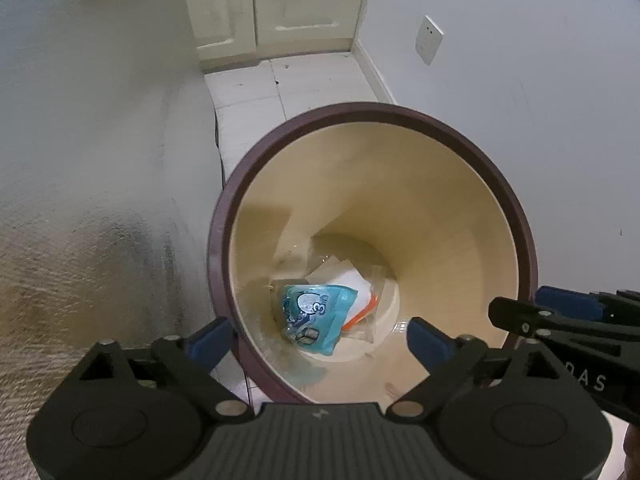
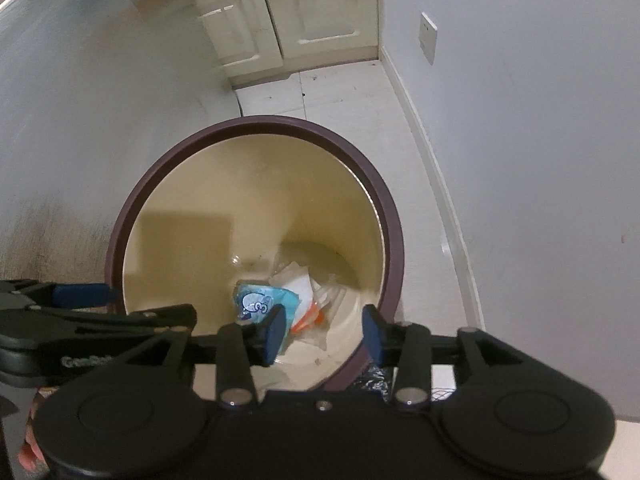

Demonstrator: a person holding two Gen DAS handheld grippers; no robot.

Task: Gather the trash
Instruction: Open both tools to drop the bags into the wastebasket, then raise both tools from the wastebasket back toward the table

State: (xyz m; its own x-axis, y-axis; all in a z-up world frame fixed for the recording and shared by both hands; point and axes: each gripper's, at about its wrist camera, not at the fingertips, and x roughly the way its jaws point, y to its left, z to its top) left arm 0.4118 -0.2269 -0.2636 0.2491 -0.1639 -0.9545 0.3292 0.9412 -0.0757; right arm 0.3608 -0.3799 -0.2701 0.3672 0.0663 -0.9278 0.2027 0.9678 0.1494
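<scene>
Your left tongs (image 1: pixel 320 334) stand spread wide with nothing between the blue pads (image 1: pixel 208 340), and your right tongs (image 2: pixel 322 334) are parted too, also empty; both point steeply down over the mouth of the trash bin (image 1: pixel 256 160). The trash lies at the bin's bottom: a blue printed wrapper (image 1: pixel 316 316) on top of white paper (image 1: pixel 344 280), with an orange scrap (image 1: pixel 366 310) beside it. To finish this drop cleanly, I'd judge you should check that nothing clings to either pad, then lift straight up so neither tong knocks the dark rim beside the wall (image 1: pixel 520 80).
</scene>
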